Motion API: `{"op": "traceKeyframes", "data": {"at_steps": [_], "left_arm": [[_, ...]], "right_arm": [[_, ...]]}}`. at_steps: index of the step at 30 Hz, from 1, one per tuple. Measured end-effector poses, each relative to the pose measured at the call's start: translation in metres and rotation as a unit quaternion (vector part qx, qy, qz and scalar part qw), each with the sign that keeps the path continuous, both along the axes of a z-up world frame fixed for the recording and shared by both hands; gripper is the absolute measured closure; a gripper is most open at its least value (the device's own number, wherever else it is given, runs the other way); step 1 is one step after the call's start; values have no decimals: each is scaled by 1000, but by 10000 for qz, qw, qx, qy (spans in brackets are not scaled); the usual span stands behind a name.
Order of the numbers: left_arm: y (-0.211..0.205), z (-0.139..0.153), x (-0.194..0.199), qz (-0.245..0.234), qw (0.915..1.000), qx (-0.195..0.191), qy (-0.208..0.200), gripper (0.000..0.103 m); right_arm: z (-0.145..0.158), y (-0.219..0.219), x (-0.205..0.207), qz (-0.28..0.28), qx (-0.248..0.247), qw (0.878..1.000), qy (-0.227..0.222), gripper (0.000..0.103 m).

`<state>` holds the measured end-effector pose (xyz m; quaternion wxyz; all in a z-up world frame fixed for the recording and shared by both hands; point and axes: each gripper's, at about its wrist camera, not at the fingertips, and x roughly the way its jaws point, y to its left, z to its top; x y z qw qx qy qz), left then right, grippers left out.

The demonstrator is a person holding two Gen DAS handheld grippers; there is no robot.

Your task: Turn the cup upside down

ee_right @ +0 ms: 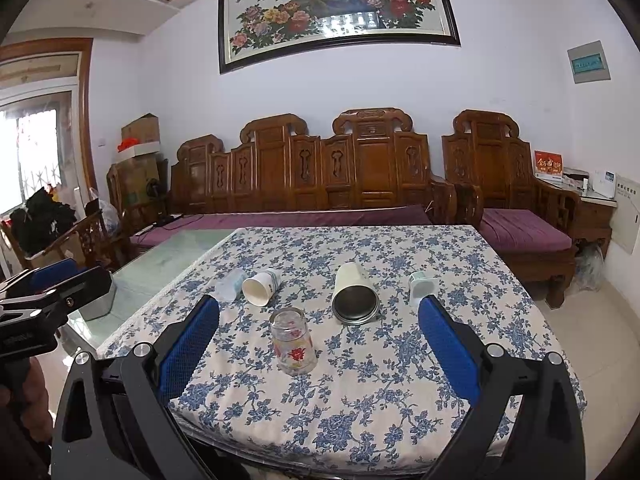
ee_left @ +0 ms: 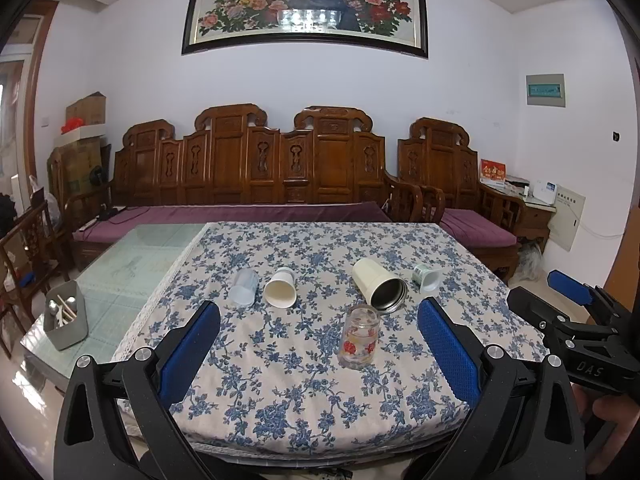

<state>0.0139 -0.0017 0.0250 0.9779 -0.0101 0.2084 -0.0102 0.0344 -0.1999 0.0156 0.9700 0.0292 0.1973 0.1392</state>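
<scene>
A clear glass with red flowers (ee_left: 359, 337) (ee_right: 293, 341) stands on the floral tablecloth (ee_left: 304, 392), base up it seems. Behind it lie on their sides a cream tumbler with a dark inside (ee_left: 378, 285) (ee_right: 354, 293), a white paper cup (ee_left: 281, 286) (ee_right: 260, 286), a frosted plastic cup (ee_left: 245, 287) (ee_right: 230, 285) and a small pale green cup (ee_left: 428, 277) (ee_right: 421, 288). My left gripper (ee_left: 319, 334) is open and empty near the table's front edge. My right gripper (ee_right: 319, 332) is open and empty there too, and shows at the right of the left wrist view (ee_left: 576, 300).
A grey holder with utensils (ee_left: 66, 322) stands on the glass tabletop (ee_left: 132, 260) left of the cloth. A carved wooden sofa with purple cushions (ee_left: 248, 184) runs behind the table. A wooden chair (ee_left: 24, 248) stands at the left.
</scene>
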Motion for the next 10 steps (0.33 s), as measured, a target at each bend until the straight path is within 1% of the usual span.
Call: {"op": "traceKeyframes", "data": {"at_steps": [10], "left_arm": [[0,-1,-1,33,10000,13,-11,8]], "right_arm": [[-1,0,0,-1,10,10000,-5,3]]}}
